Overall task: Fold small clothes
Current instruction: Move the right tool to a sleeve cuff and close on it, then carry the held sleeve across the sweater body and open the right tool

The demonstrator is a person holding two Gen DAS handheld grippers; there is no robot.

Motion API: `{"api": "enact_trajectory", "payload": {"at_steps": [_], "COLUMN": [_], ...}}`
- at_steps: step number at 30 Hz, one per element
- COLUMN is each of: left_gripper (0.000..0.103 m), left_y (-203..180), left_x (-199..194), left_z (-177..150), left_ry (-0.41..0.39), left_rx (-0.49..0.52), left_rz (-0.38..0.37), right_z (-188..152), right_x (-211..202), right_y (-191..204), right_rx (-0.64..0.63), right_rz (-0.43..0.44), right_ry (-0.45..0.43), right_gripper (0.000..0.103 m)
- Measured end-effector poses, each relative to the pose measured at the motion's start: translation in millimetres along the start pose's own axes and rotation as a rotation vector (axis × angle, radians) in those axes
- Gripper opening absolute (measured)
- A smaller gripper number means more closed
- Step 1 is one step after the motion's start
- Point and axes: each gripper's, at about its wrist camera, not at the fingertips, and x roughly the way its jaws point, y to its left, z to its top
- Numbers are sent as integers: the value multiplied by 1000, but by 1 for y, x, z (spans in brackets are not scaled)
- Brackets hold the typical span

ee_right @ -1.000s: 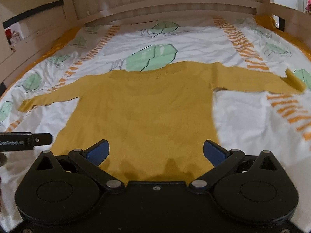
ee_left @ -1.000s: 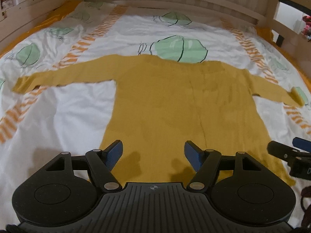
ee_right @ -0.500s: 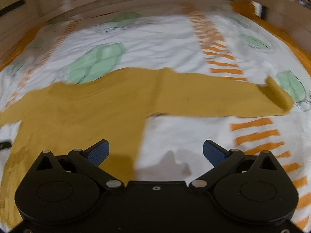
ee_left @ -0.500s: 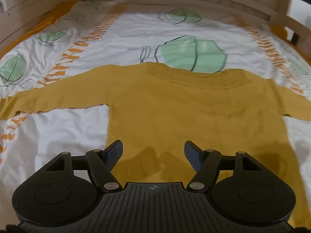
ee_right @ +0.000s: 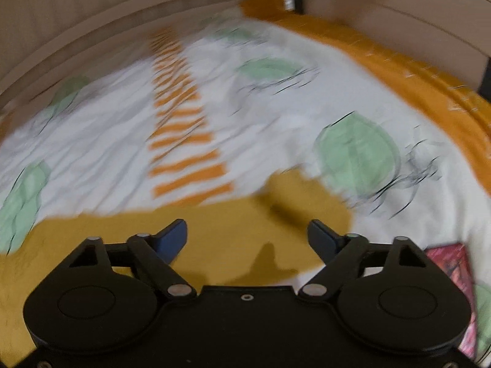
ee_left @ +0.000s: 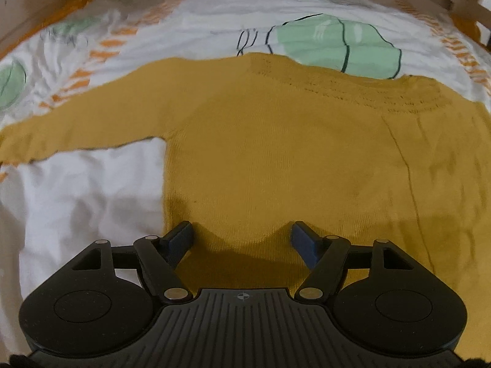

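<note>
The sweater (ee_left: 291, 159) lies flat and face up on the bedsheet (ee_left: 86, 202), body in the middle, collar toward the headboard.

On the left, its left sleeve (ee_left: 76, 125) stretches out flat across the sheet to the edge of the left view. The left gripper (ee_left: 242, 239) hangs over the lower left part of the body, close to the side seam, its blue pads (ee_left: 181, 239) spread wide with nothing between them. A long crease (ee_left: 405, 165) runs down the body to the right of it.

Farther right, the right gripper (ee_right: 247, 233) hovers over the right sleeve (ee_right: 214, 224), near the cuff (ee_right: 310, 202), its jaws also spread and empty. This view is blurred, so whether the cuff is turned back on itself cannot be told. A red patterned thing (ee_right: 451, 263) shows at the right edge.

No fold looks made yet; the sleeves probably come first. The knit is soft and thin, so a shallow pinch may catch the sheet along with the sleeve and drag both. Grabbing only the top layer at the seam would open the body instead of folding it. The crease, left unsmoothed, would likely be pressed into the fold.
</note>
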Motion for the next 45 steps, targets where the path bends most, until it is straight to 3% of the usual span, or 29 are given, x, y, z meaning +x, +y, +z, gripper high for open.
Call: {"api": "enact_trajectory", "payload": {"at_steps": [4, 9, 13, 15, 17, 19, 24, 34, 39, 45], "left_gripper": [78, 80, 82, 84, 84, 84, 84, 79, 76, 76], "left_y": [-3, -1, 1, 1, 1, 2, 5, 20, 32, 49], "left_x": [1, 3, 6, 7, 7, 7, 8, -4, -26, -45], "left_z": [-5, -3, -2, -3, -3, -3, -3, 6, 14, 26], "left_ry": [-25, -30, -47, -57, -62, -62, -57, -24, -78, -134], "left_rx": [30, 30, 32, 30, 31, 29, 29, -40, -82, -148], "left_rz": [10, -20, -35, -39, -42, -47, -65, -162, -200, -233], "right_z": [20, 21, 12, 8, 6, 6, 14, 24, 1, -49], "right_x": [16, 43, 54, 58, 59, 56, 31, -36, -53, -54], "right_y": [-31, -54, -66, -68, -66, -58, -17, 127, 215, 308], "right_rx": [56, 117, 203, 247, 272, 266, 178, -9, -99, -211], "right_rz": [-45, -105, -90, -45, -26, -14, 40, 319, 453, 582], "right_ry": [3, 39, 68, 81, 77, 75, 15, -31, -18, 18], "right_gripper": [70, 70, 70, 61, 20, 18, 15, 15, 15, 15]}}
